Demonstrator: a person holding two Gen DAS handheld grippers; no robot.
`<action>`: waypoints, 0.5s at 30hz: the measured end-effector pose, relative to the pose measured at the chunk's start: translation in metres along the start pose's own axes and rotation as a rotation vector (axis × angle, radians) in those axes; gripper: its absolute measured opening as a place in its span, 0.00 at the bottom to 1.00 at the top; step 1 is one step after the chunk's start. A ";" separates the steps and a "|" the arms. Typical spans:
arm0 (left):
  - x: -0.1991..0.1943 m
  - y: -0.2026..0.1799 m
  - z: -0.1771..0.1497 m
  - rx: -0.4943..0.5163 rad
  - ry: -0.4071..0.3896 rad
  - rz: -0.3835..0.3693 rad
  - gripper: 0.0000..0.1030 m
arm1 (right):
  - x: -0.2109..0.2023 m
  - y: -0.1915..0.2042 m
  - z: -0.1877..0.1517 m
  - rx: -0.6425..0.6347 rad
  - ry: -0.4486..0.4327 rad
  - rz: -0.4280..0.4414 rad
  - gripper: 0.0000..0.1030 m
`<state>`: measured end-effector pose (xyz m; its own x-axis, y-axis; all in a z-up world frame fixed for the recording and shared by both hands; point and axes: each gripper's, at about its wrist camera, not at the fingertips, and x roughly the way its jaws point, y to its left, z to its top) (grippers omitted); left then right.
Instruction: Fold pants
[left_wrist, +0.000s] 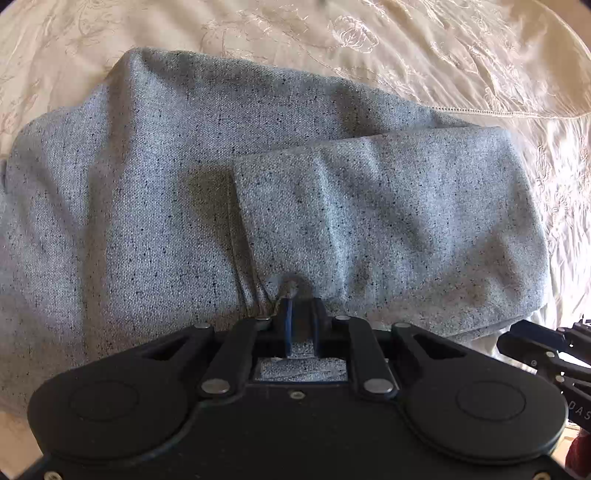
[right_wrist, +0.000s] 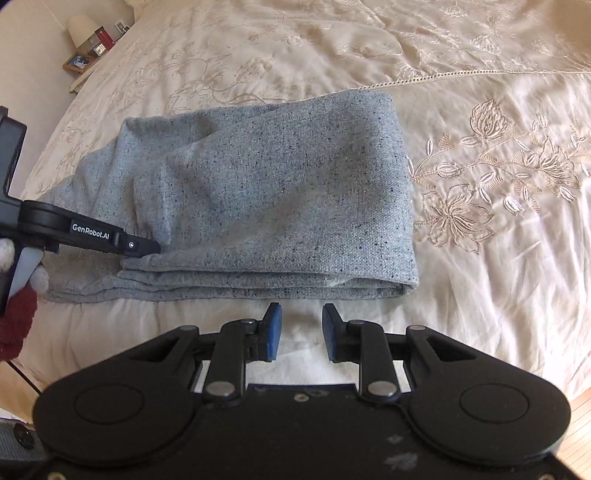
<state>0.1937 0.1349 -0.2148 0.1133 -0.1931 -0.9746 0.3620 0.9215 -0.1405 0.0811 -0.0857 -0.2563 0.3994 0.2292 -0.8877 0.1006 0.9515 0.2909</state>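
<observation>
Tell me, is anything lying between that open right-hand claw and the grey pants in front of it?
Nothing visible. Only a bare strip of cream bedspread separates the open right gripper from the near edge of the folded pants. The left gripper is already shut on the pants' near edge, off to the side.

Pants (right_wrist: 266, 192): you have a coarse woven cloth, pale blue-grey flecked with dark specks, matt and slightly rough.

Bedspread (right_wrist: 461, 277): you work on a cream satin-like cloth, smooth with a soft sheen, carrying raised floral embroidery and an openwork stitched seam.

Left gripper (left_wrist: 297, 295) and right gripper (right_wrist: 301, 328): your tools are black matt plastic with bare metal pivot pins; the fingertips (right_wrist: 273, 332) carry blue, dull, rubbery-looking pads.

Floor (right_wrist: 580, 410): you see glossy wood strip.
</observation>
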 end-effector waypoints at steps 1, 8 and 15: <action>0.001 -0.003 0.000 0.015 0.000 0.013 0.21 | 0.001 0.002 0.002 -0.022 -0.013 -0.003 0.24; 0.005 -0.015 0.001 0.051 0.010 0.043 0.21 | 0.000 -0.022 0.010 -0.007 -0.082 -0.267 0.01; 0.002 -0.016 0.004 0.042 0.018 0.047 0.21 | -0.029 -0.007 -0.004 -0.096 -0.161 -0.284 0.11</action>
<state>0.1916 0.1181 -0.2135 0.1150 -0.1437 -0.9829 0.3953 0.9144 -0.0874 0.0647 -0.0984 -0.2337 0.5073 -0.0754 -0.8584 0.1450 0.9894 -0.0012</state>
